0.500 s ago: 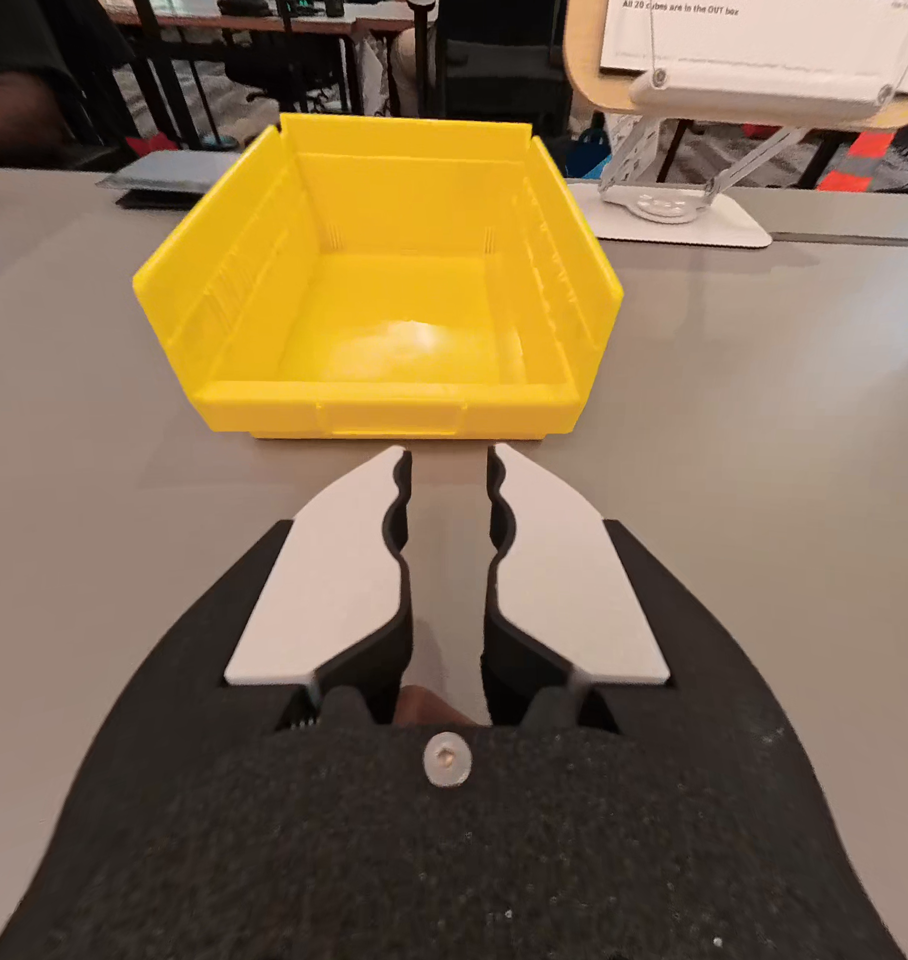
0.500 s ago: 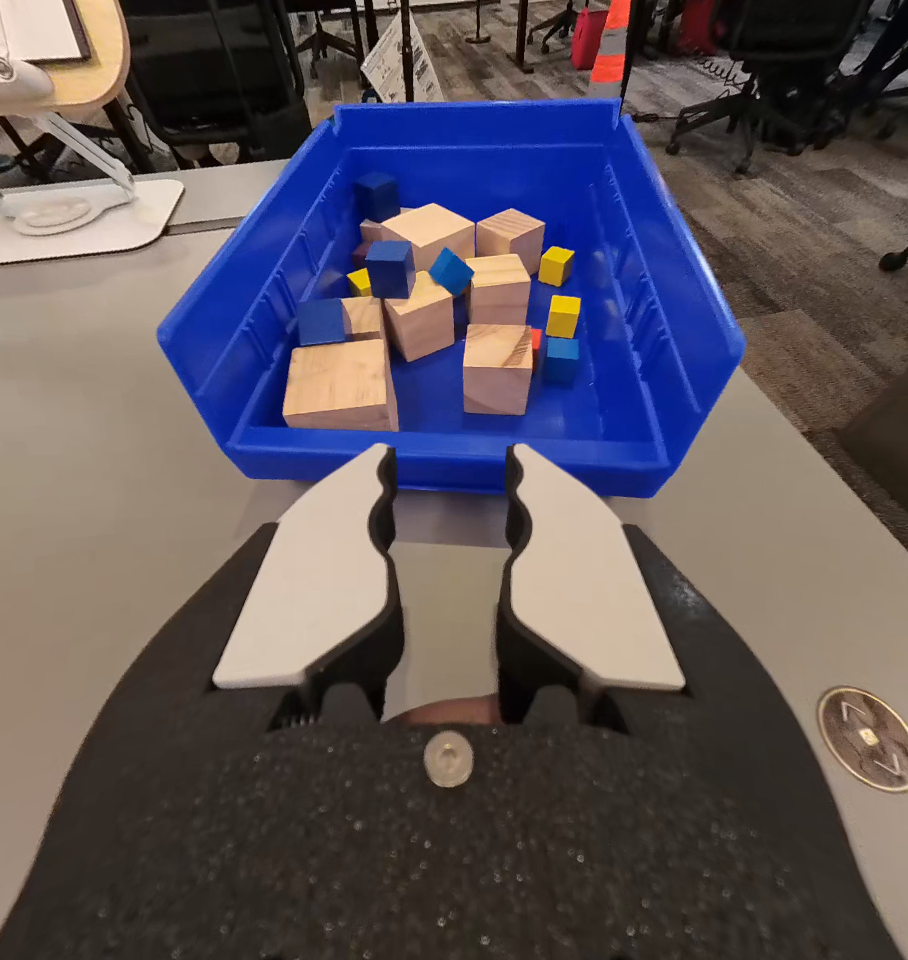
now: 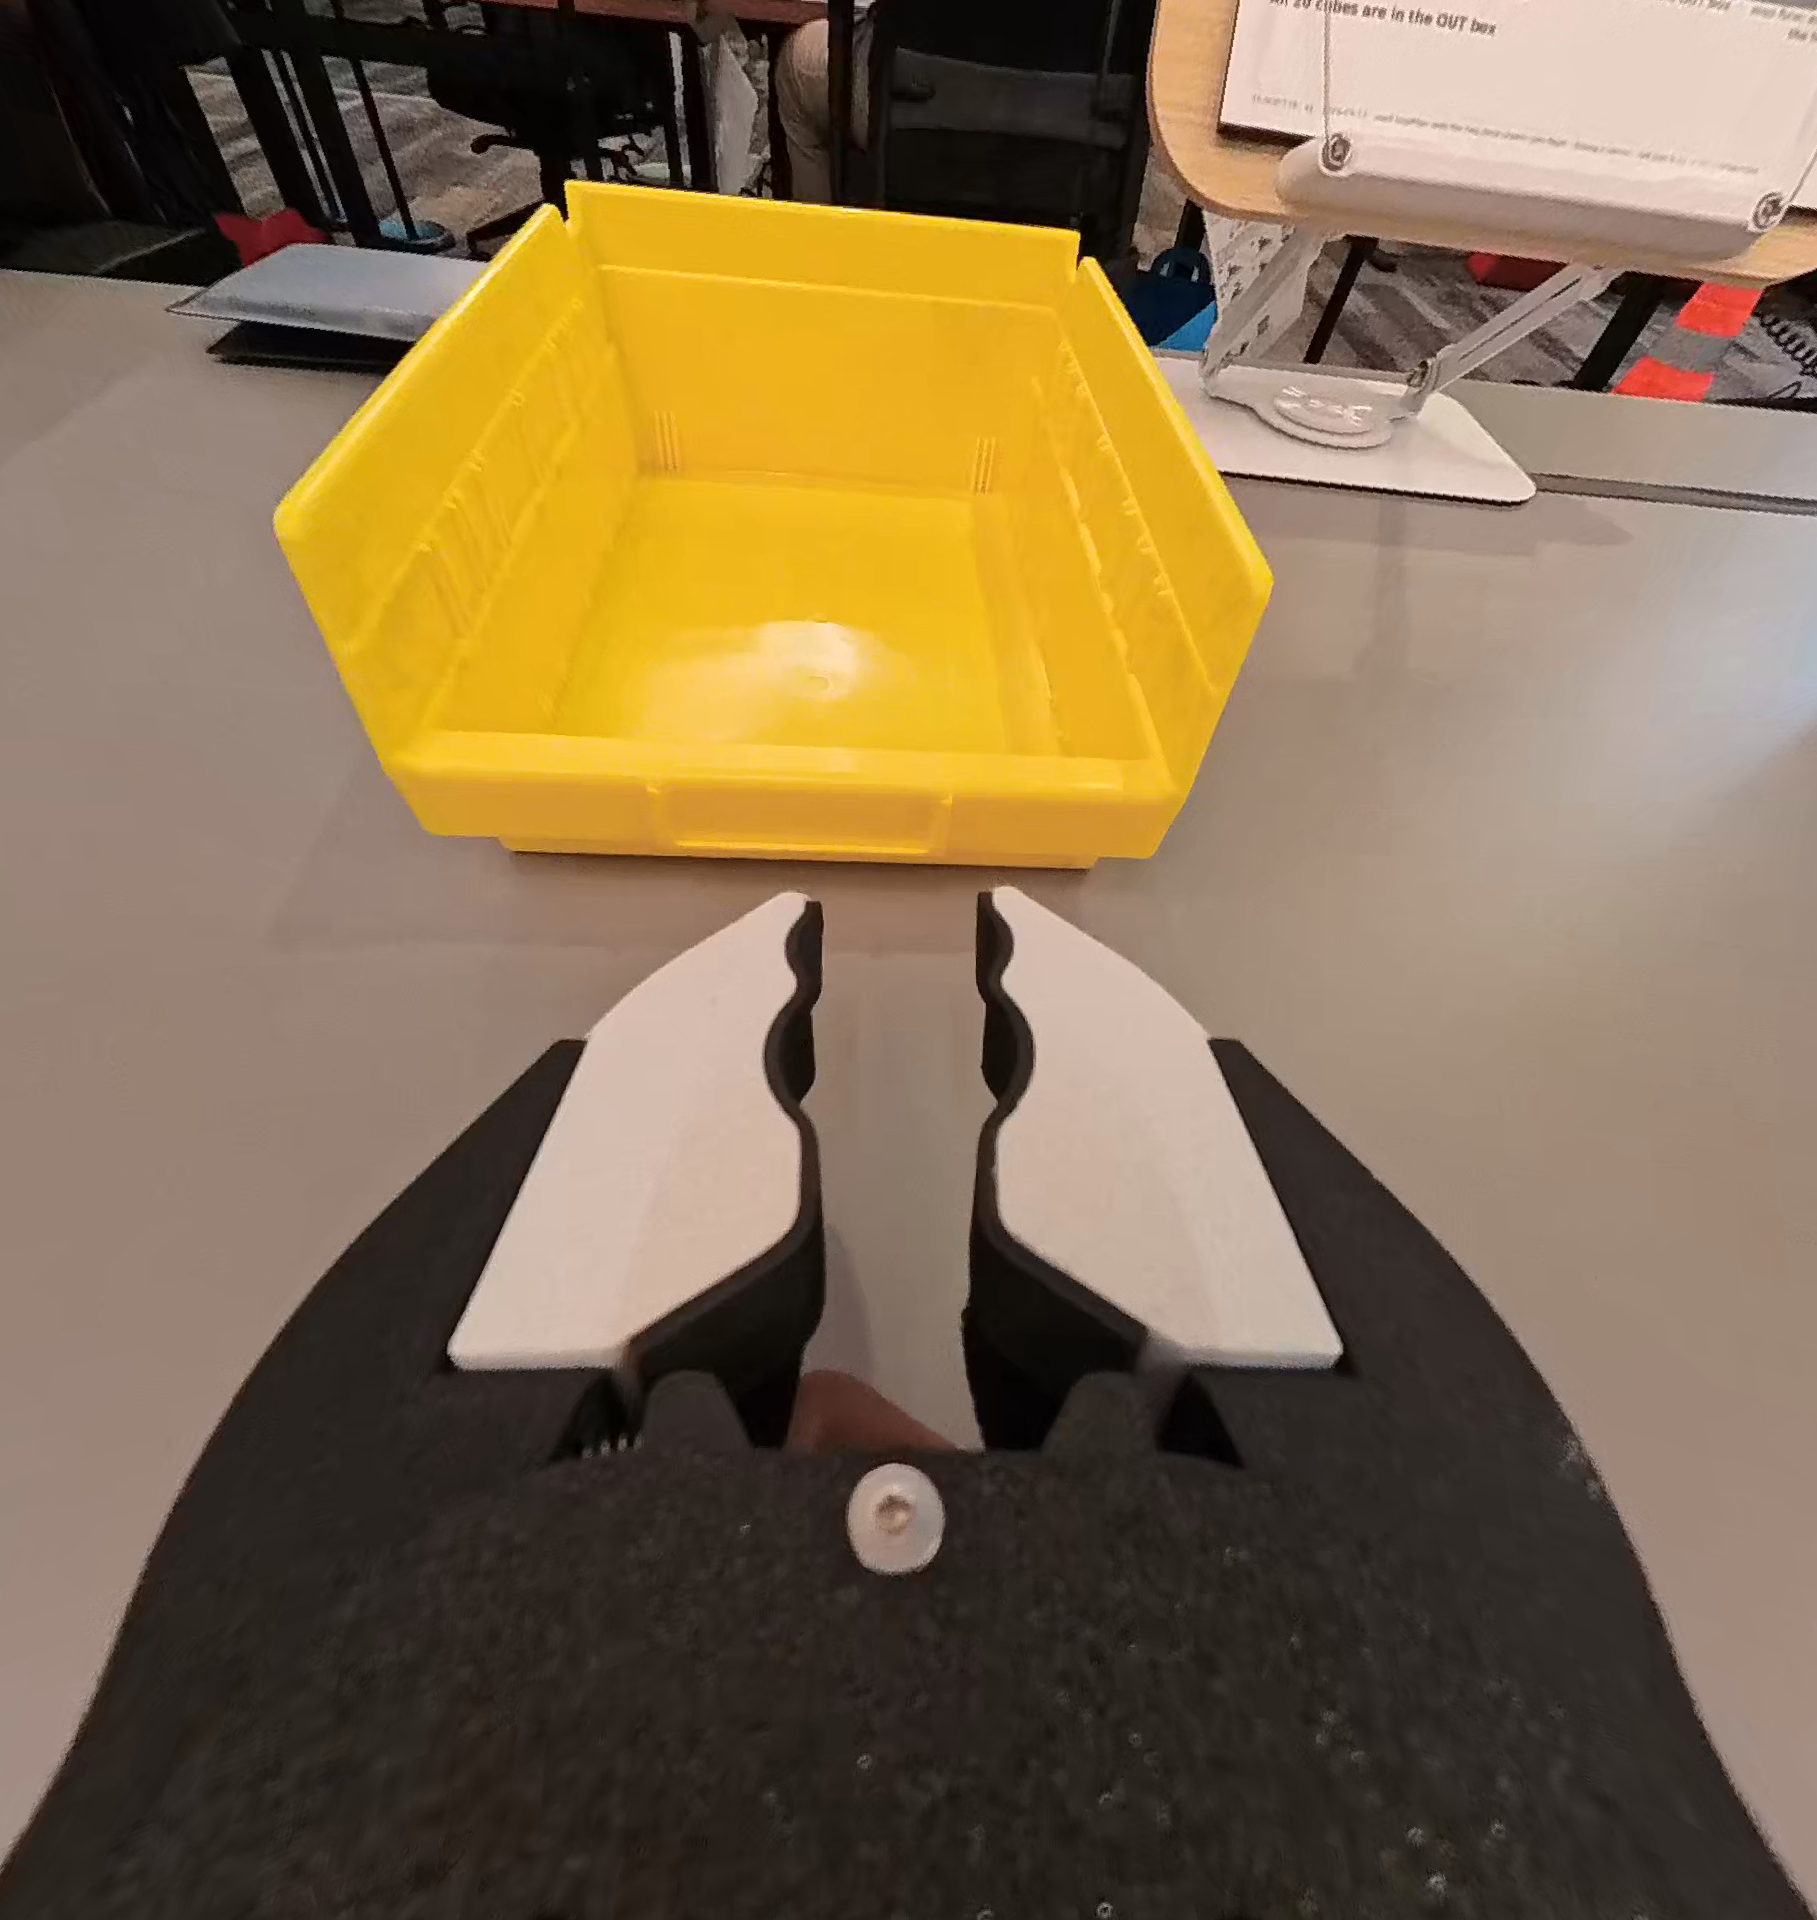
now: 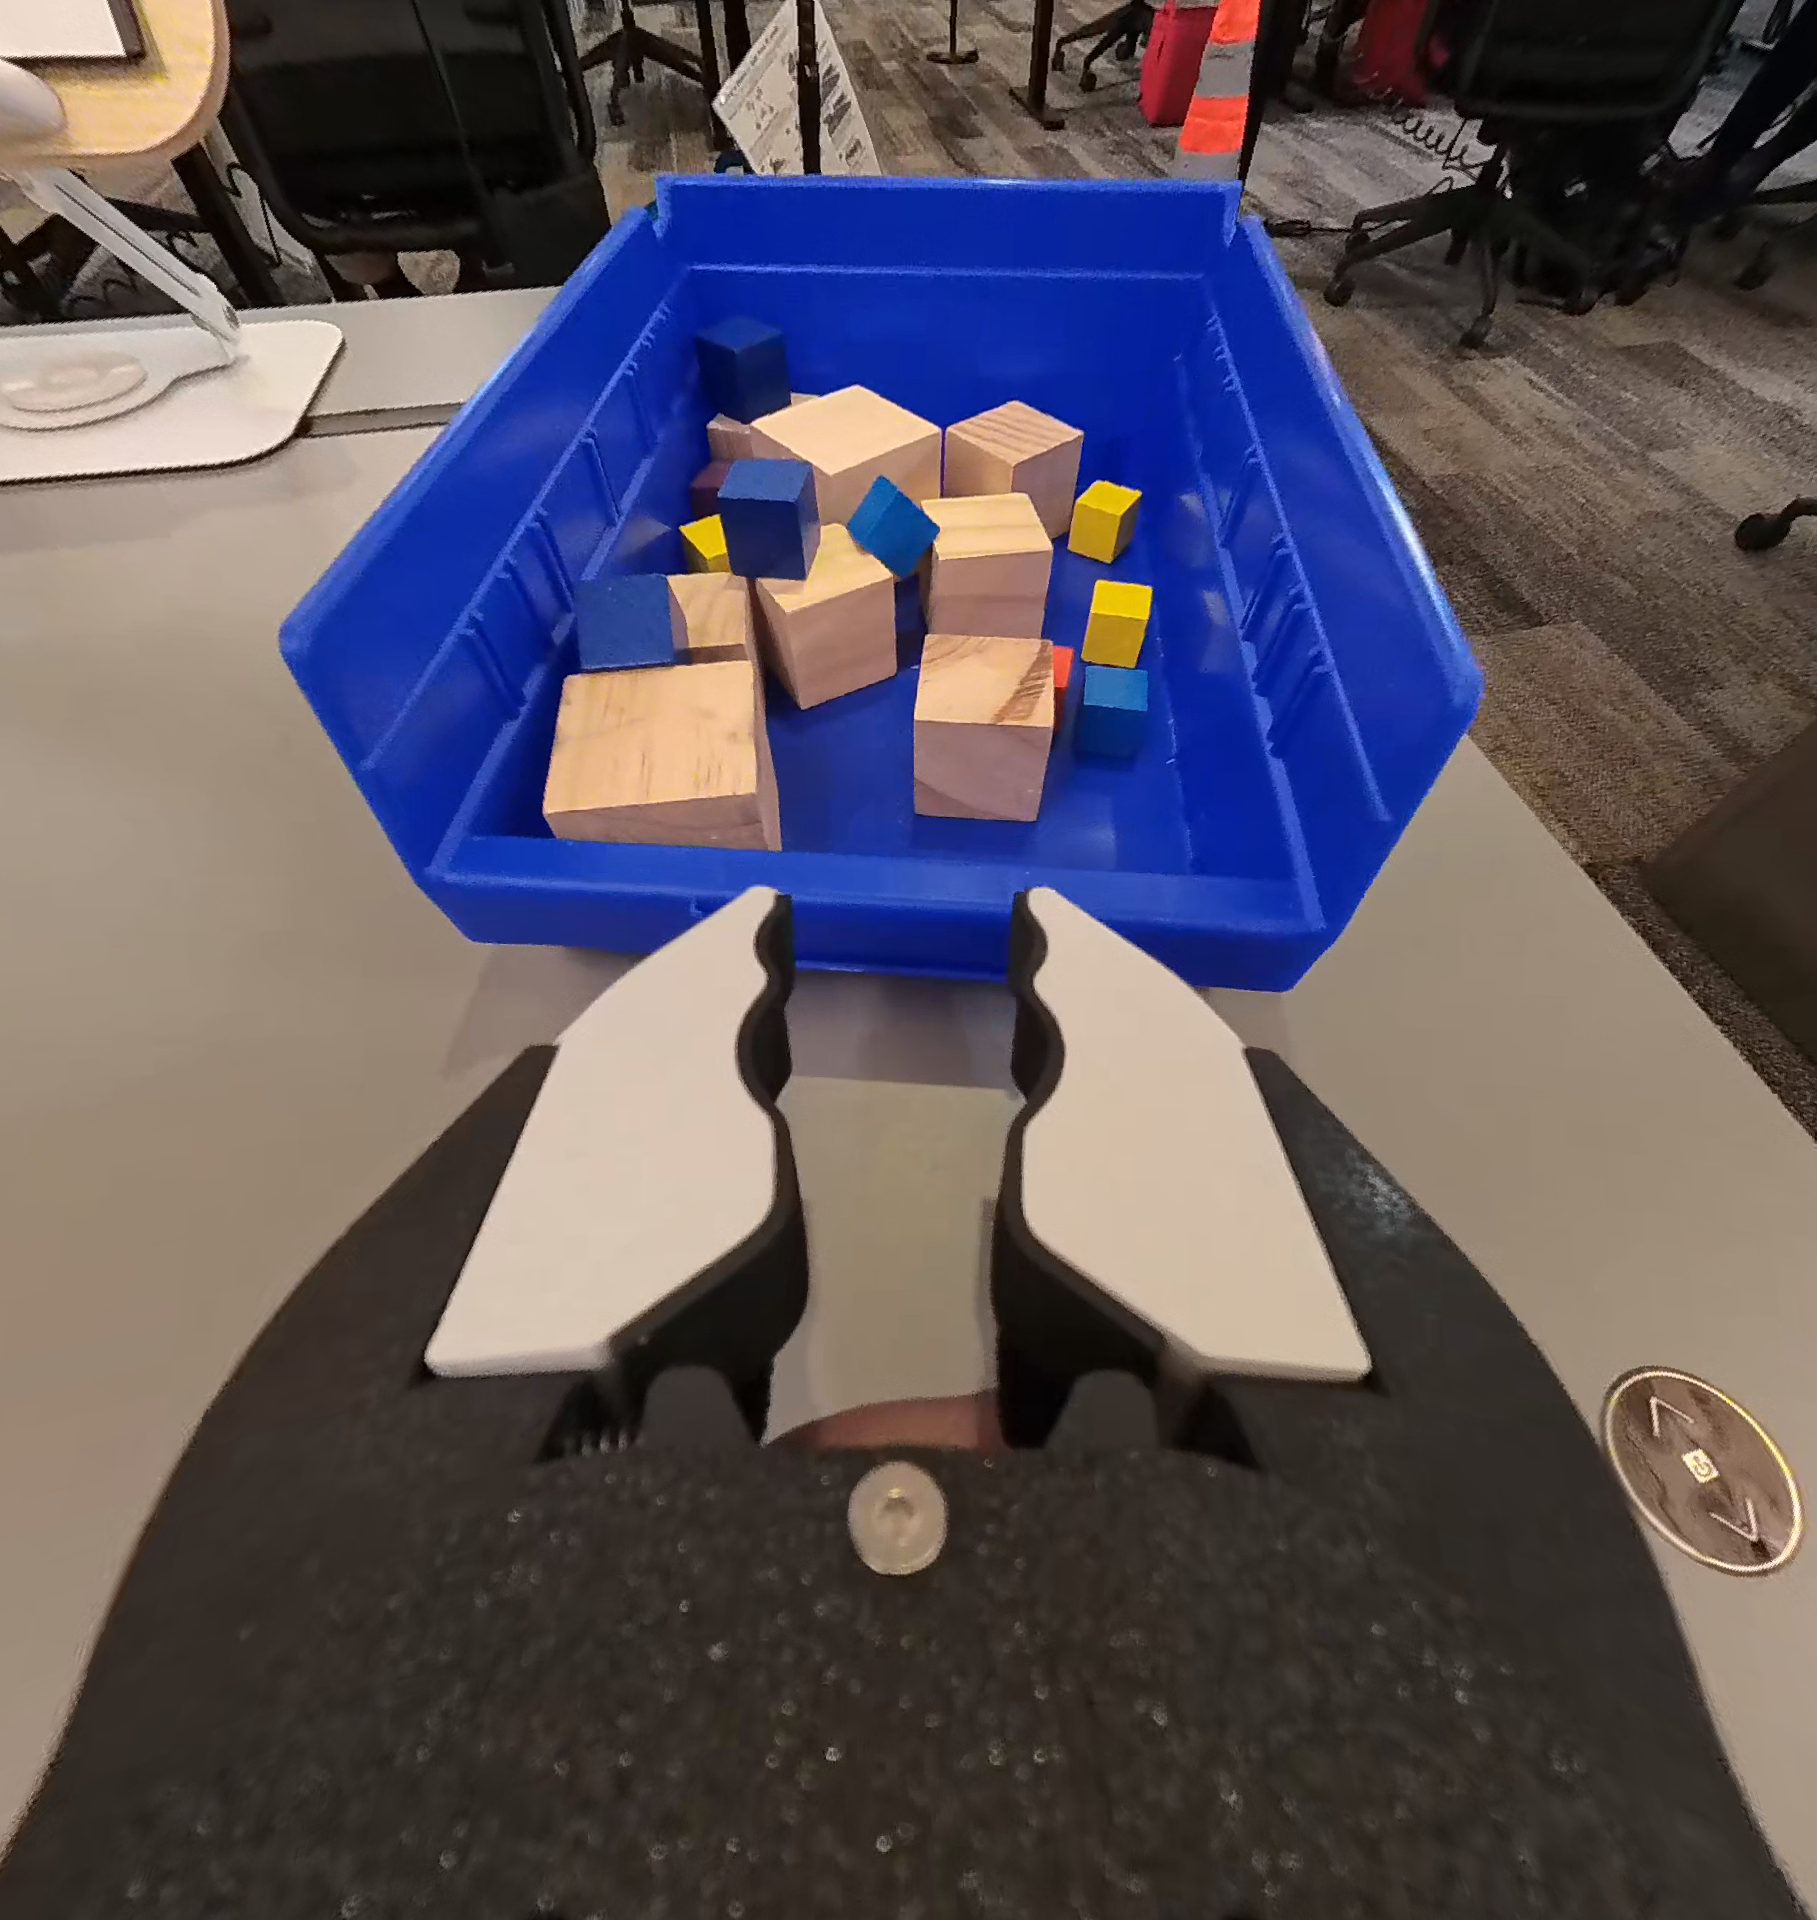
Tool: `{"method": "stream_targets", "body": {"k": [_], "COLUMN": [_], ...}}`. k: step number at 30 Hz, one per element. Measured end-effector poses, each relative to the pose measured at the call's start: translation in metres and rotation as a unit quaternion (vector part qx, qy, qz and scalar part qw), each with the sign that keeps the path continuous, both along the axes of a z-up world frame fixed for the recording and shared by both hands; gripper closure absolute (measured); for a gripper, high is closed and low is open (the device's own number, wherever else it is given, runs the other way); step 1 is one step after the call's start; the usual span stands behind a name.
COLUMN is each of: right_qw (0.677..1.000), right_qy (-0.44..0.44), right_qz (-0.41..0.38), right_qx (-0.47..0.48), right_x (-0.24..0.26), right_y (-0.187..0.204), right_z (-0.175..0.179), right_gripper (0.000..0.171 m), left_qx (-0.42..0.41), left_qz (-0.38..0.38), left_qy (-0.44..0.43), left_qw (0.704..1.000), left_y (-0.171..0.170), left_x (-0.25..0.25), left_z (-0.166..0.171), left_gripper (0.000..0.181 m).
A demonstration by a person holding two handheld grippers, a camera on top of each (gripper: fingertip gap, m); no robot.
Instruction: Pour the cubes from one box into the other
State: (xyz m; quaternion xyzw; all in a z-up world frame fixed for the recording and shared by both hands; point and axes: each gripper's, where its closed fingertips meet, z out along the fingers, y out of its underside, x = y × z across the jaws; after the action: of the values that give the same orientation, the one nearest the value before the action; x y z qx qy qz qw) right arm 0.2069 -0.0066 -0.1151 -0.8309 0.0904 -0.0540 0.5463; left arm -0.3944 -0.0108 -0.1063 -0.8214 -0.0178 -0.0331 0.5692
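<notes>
Grey surface [image 3: 1506,831]: left tool [image 3: 899,909] gapes before empty yellow box [image 3: 779,821], right tool [image 4: 899,904] (wider gap) before blue box [image 4: 883,925] of cubes [image 4: 977,727].

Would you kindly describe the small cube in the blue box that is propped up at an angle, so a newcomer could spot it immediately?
Start at the blue box on the grey table, in front of the right gripper. Among the cubes heaped in its middle, find the light blue cube wedged between pale wooden blocks. Unlike its neighbours, it sits tilted on a corner like a diamond, and it is lighter than the dark blue cube beside it.
</notes>
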Motion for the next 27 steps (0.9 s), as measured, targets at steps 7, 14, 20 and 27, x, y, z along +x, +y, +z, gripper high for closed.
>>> {"method": "stream_targets", "body": {"k": [7,14,20,27], "right_qw": [0.998,0.99,0.998,0.998], "right_qy": [-0.051,-0.069,-0.006,0.051], "right_qz": [0.006,-0.066,-0.044,-0.004], "right_qx": [0.024,0.107,0.036,-0.045], "right_x": [0.007,0.087,0.113,0.09], "right_y": [0.003,0.014,0.023,0.043], "right_z": [0.02,0.09,0.027,-0.02], "right_gripper": [0.132,0.134,0.125,0.145], "left_qx": [-0.016,-0.017,-0.045,-0.077], "left_qz": [-0.13,-0.319,-0.313,-0.256], "left_qy": [-0.006,-0.029,0.023,-0.008], "left_qw": [0.991,0.947,0.948,0.964], "left_y": [-0.018,-0.024,0.047,0.102], "left_x": [0.074,0.293,0.459,0.521], "left_z": [0.001,0.033,0.009,-0.024], "left_gripper": [0.147,0.14,0.137,0.172]}}
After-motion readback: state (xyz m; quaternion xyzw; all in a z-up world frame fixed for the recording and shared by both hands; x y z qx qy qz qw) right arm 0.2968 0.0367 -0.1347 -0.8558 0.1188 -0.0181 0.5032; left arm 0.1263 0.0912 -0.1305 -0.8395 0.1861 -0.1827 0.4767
